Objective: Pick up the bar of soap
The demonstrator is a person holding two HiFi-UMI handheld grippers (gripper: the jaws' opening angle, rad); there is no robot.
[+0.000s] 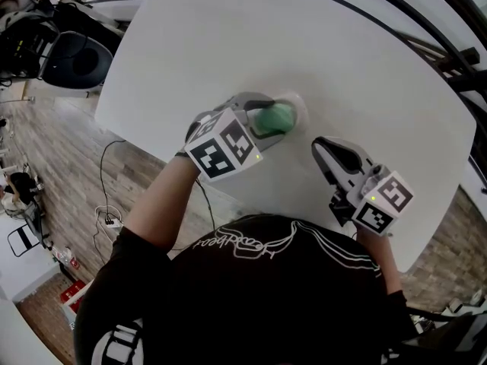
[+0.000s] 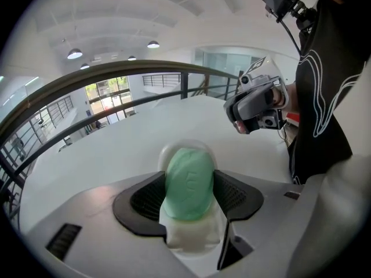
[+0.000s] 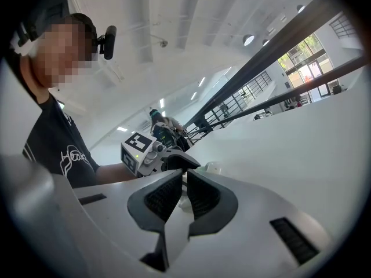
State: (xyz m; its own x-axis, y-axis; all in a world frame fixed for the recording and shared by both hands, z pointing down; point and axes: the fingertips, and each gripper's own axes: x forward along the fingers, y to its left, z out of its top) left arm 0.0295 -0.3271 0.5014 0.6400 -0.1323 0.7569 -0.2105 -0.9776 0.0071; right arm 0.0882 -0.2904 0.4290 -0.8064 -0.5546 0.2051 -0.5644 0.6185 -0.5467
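Observation:
A green oval bar of soap (image 1: 274, 119) sits between the jaws of my left gripper (image 1: 268, 122), which is shut on it. In the left gripper view the soap (image 2: 188, 181) fills the gap between the black pads, directly over a white soap dish (image 2: 164, 154). Whether the soap still touches the dish I cannot tell. My right gripper (image 1: 323, 147) hovers over the white table (image 1: 365, 67) to the right of the soap. Its jaws are shut with nothing between them (image 3: 184, 193).
The round white table's near edge (image 1: 152, 152) runs just behind my left hand, with wooden floor and cables below. A dark railing (image 2: 116, 74) curves beyond the table's far side. The right gripper view shows the left gripper (image 3: 165, 155) and the dish (image 3: 212, 168) ahead.

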